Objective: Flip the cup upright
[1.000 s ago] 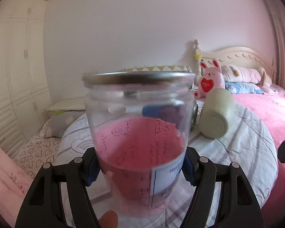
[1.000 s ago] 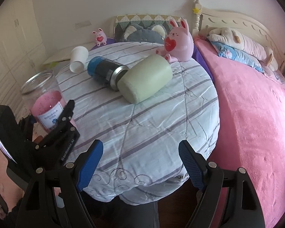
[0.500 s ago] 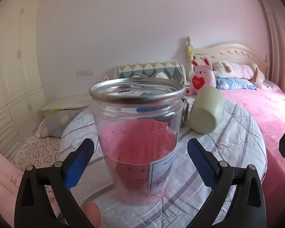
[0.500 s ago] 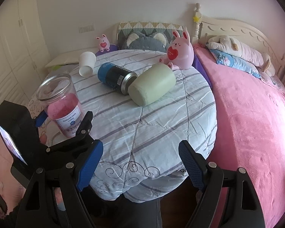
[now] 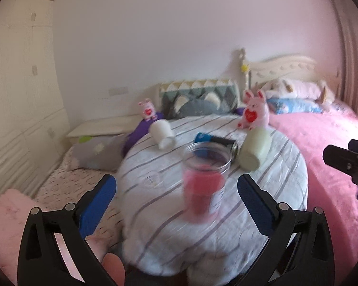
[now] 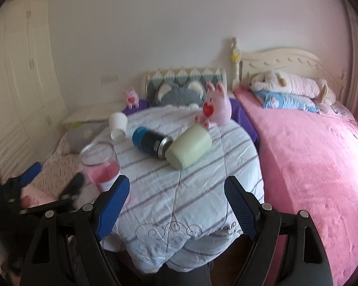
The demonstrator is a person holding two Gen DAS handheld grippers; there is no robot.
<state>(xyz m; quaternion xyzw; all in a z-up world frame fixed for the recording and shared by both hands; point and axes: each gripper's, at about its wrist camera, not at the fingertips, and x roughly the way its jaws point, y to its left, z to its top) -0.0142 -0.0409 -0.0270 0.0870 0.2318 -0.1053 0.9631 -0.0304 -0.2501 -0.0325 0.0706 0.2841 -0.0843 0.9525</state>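
A glass jar with a pink label (image 5: 205, 178) stands upright near the table's front left edge; it also shows in the right wrist view (image 6: 102, 166). My left gripper (image 5: 176, 202) is open and empty, drawn back from the jar. A pale green cup (image 6: 189, 147) lies on its side at mid table, also in the left wrist view (image 5: 253, 152). A blue and black can (image 6: 151, 143) and a white paper cup (image 6: 118, 124) lie on their sides behind. My right gripper (image 6: 177, 205) is open and empty above the table's front edge.
The round table has a striped white cloth (image 6: 202, 190). A pink bunny toy (image 6: 216, 109) sits at its back. A pink bed (image 6: 310, 155) lies to the right, a white wardrobe (image 5: 19, 95) to the left. The left gripper shows at the left of the right wrist view (image 6: 47, 190).
My left gripper opened, let go of the glass jar and pulled back from it. The jar stays upright on the table. My right gripper drew back a little.
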